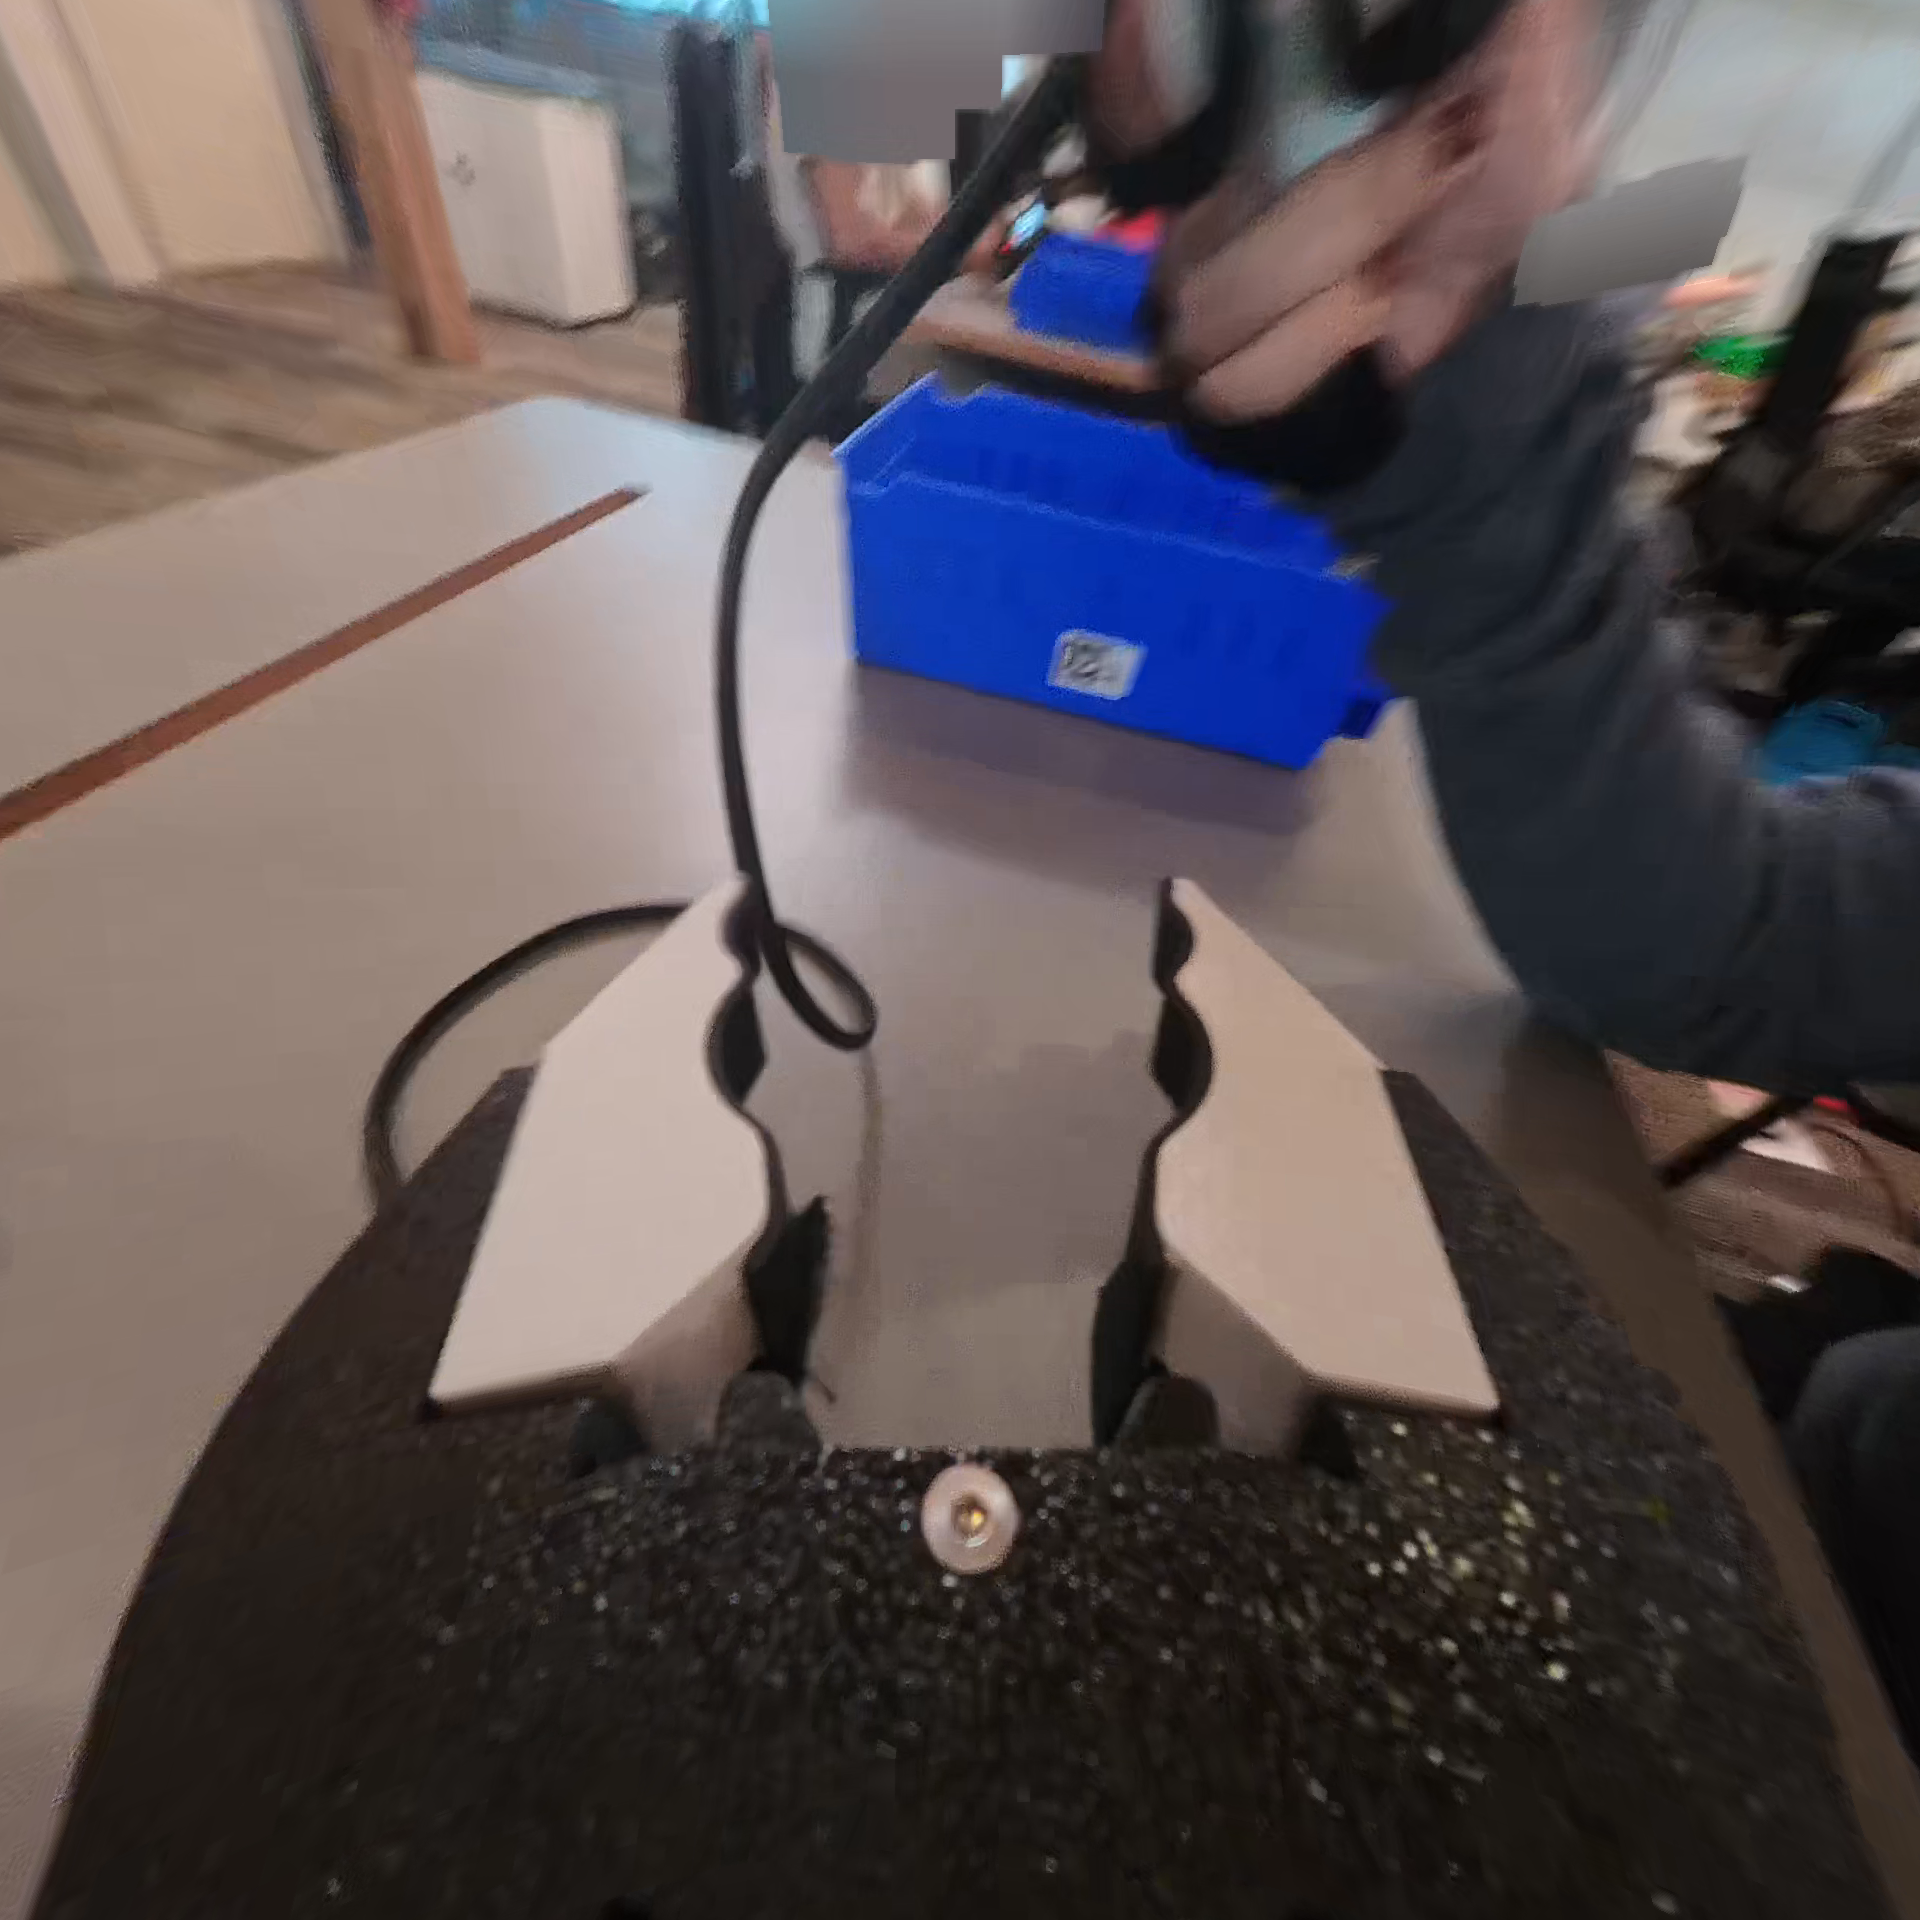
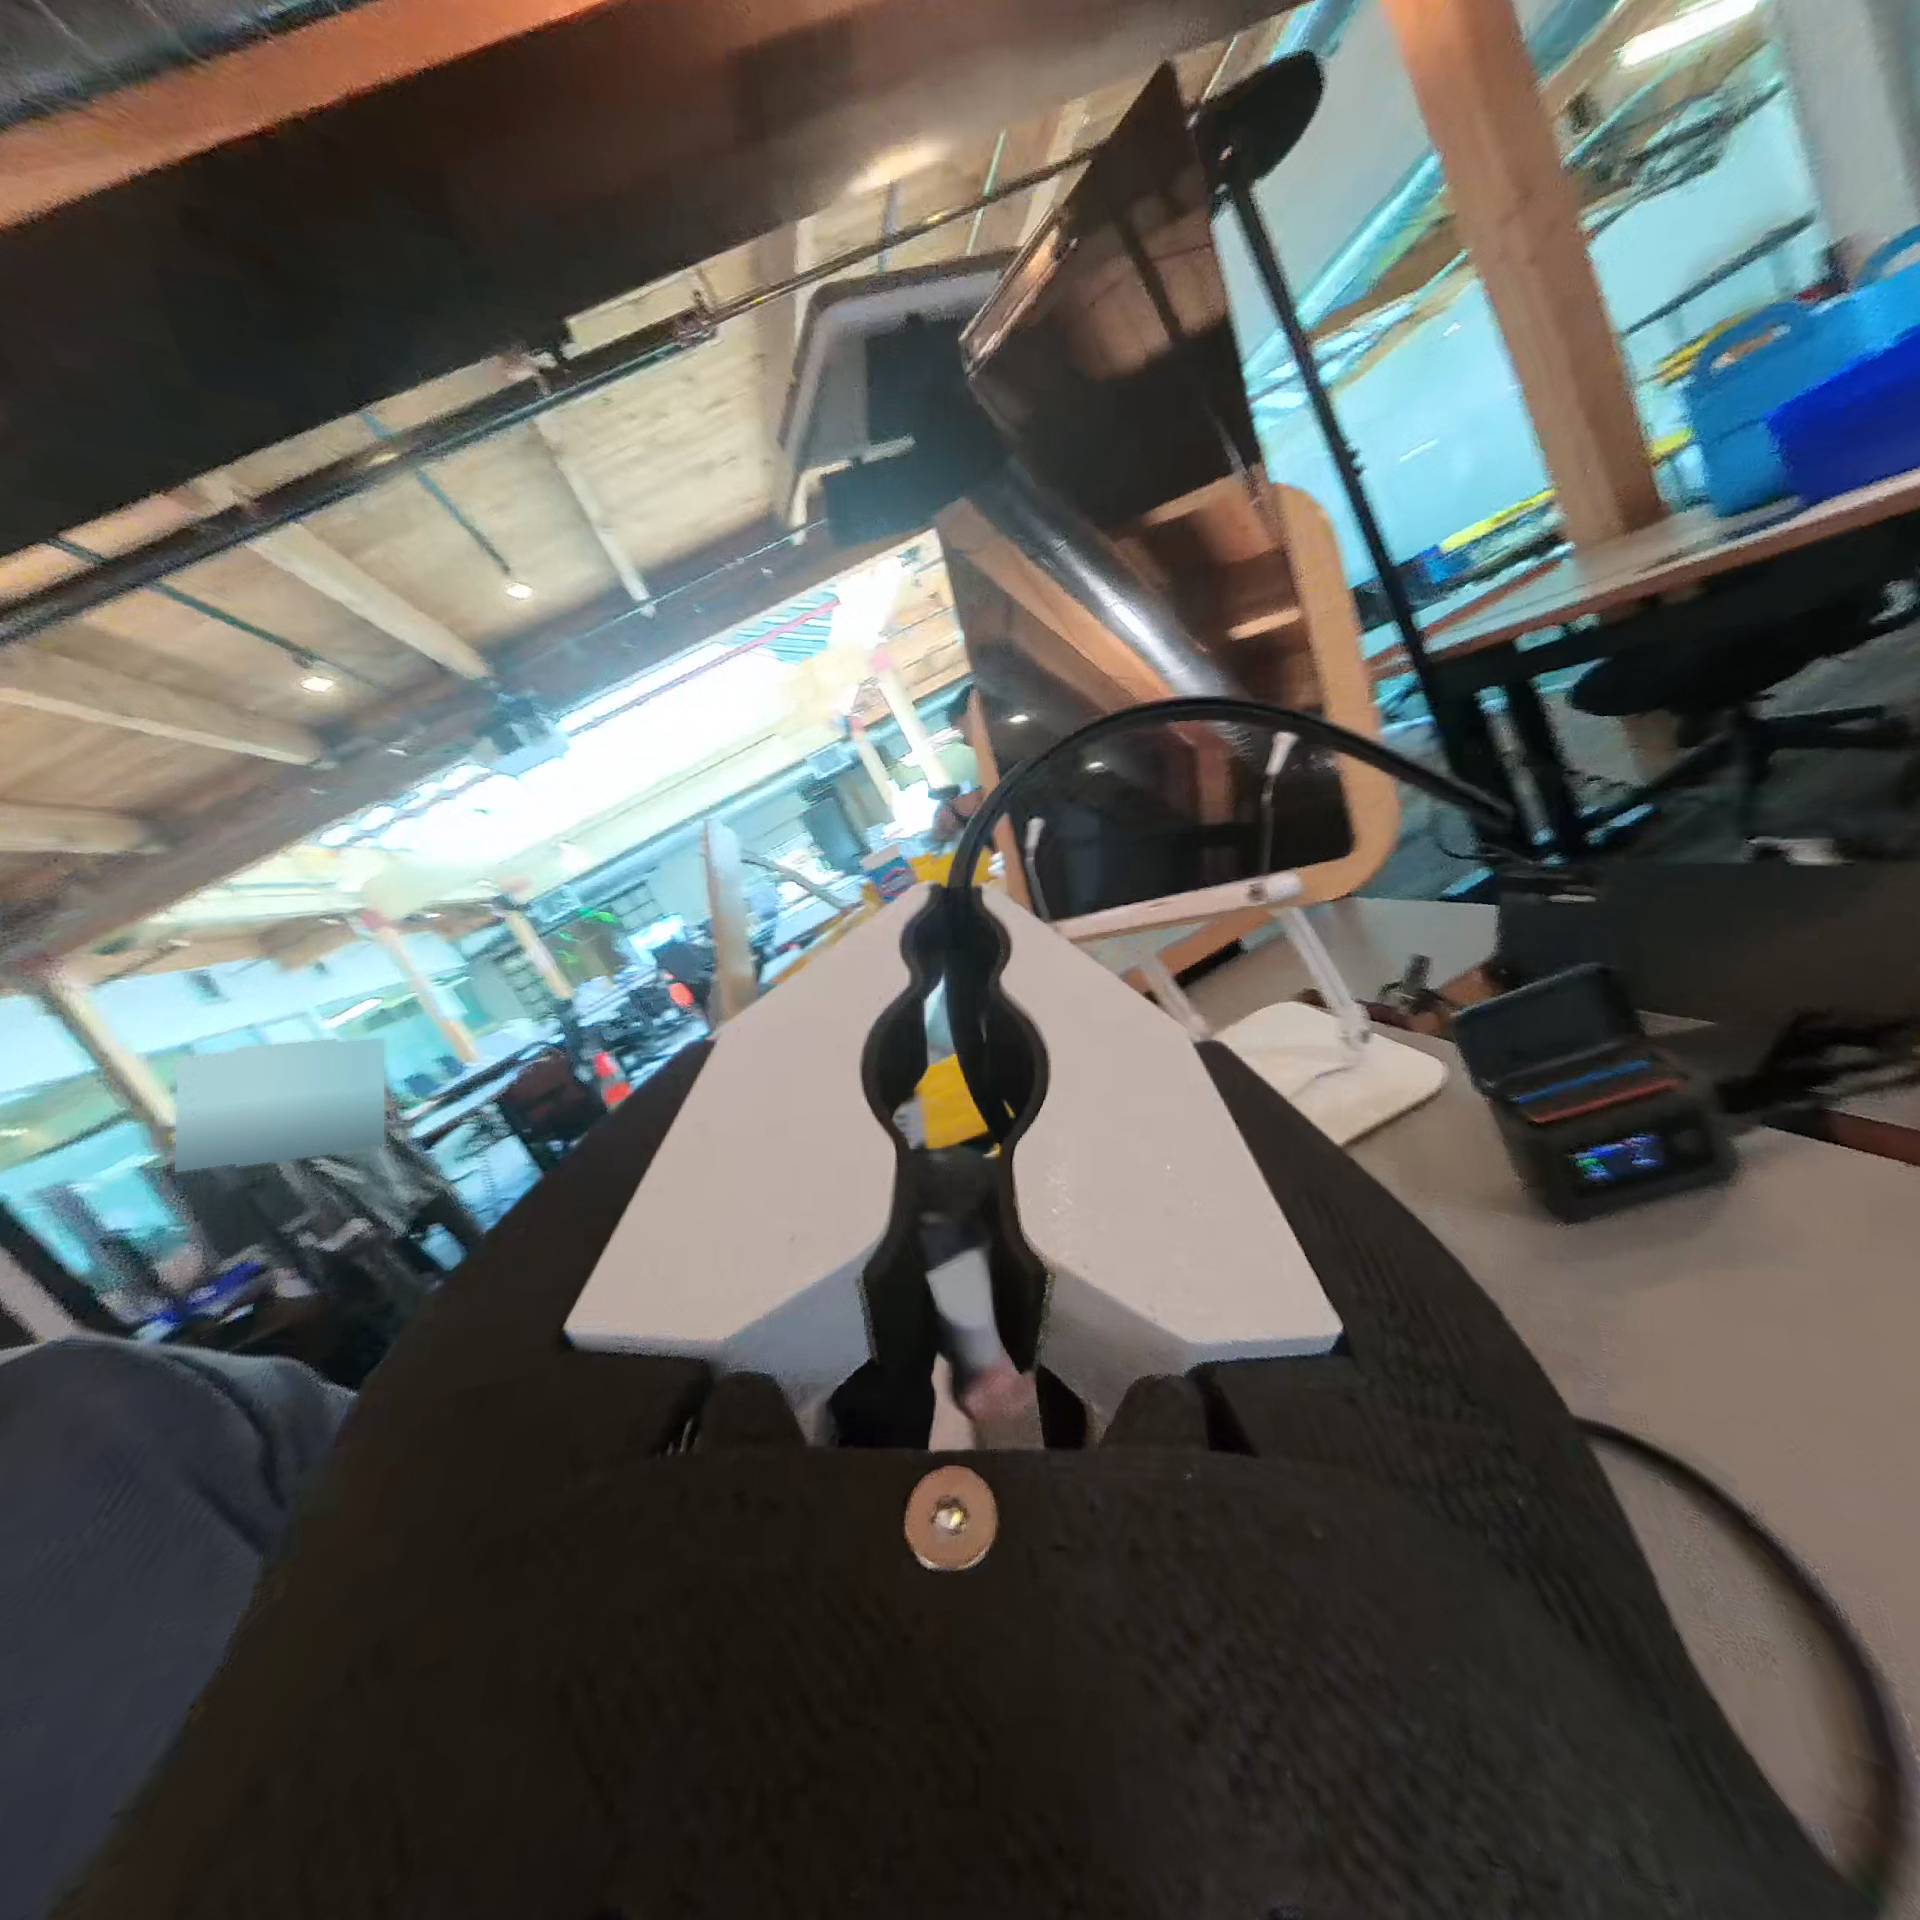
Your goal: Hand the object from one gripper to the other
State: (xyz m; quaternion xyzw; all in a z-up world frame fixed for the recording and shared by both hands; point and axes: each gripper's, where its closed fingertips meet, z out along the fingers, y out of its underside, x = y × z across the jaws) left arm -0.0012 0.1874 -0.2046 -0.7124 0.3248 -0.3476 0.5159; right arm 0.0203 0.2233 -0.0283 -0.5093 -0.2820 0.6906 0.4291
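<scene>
The object is a thin black cable [image 1: 732, 644]. In the left wrist view it hangs down from my right gripper [image 1: 1174, 114], which a hand holds high and blurred at the top. Its lower end curls into a small loop [image 1: 826, 997] against the tip of the left finger [image 1: 623, 1143] of my left gripper [image 1: 958, 904]. The left gripper is open, low over the grey table [image 1: 312, 831], with nothing between its fingers. In the right wrist view my right gripper [image 2: 951, 909] is shut on the cable [image 2: 1143, 717], which arcs away to the right.
A blue bin [image 1: 1101, 582] stands on the table ahead of the left gripper. A person's dark sleeve [image 1: 1558, 748] crosses on the right. In the right wrist view a white stand [image 2: 1340, 1081] and a black case with a small screen [image 2: 1600, 1112] sit on the table. The left gripper's tips are roughly 20 cm from the right gripper's.
</scene>
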